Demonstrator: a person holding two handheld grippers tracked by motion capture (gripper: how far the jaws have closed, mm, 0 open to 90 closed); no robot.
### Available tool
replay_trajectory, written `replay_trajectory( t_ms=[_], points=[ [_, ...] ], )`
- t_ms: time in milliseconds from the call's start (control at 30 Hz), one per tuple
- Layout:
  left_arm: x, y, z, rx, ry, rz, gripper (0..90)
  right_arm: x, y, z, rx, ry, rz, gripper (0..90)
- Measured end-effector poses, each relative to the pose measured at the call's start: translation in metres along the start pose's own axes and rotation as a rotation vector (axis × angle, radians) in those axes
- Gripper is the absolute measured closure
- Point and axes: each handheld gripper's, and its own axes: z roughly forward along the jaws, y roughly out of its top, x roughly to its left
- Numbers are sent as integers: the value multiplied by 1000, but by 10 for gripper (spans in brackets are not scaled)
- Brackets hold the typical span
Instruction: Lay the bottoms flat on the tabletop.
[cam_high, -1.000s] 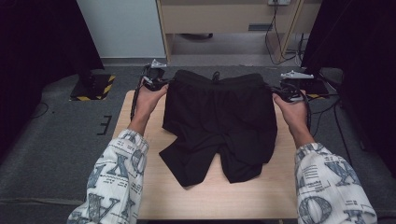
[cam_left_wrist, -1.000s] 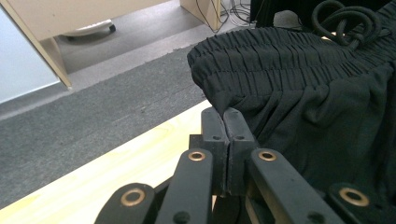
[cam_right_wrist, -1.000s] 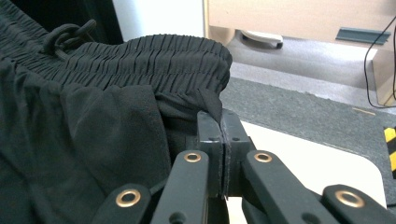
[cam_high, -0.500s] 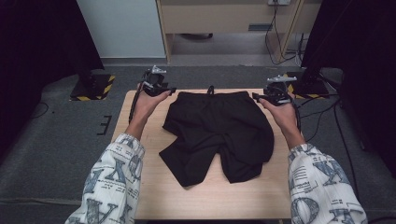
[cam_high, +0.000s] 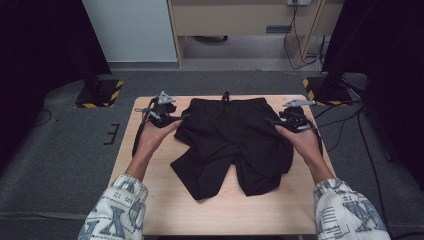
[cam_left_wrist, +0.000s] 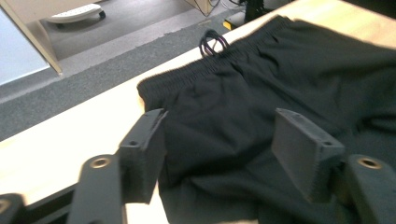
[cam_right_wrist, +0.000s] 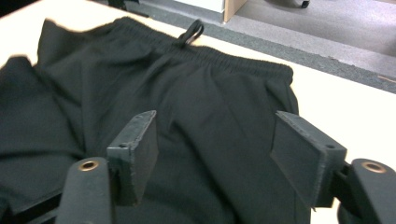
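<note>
Your left gripper hovers at the left edge of the black shorts, jaws wide apart, holding nothing. The shorts lie flat on the wooden table. Your right gripper mirrors it at their right edge, equally spread and empty.

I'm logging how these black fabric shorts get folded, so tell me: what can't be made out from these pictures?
- Black fabric shorts: high view, folds lost in uniform black.
- Dark drawstring loop: high view, too small to see whether it is knotted.
- Shorts' legs: left gripper view, cut off by the frame edge.
- Wooden table beneath the shorts: hidden by the cloth.
</note>
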Motion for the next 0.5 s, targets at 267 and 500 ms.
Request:
replay_trajectory(
  t_ms=[267,500],
  points=[
    [-15,-26,-9,-29,-30,7,246,8,-30,-7,-8,20,5,265],
    [-20,-47,-3,-13,-41,-6,184,16,-50,-12,-9,38,1,179]
  ],
)
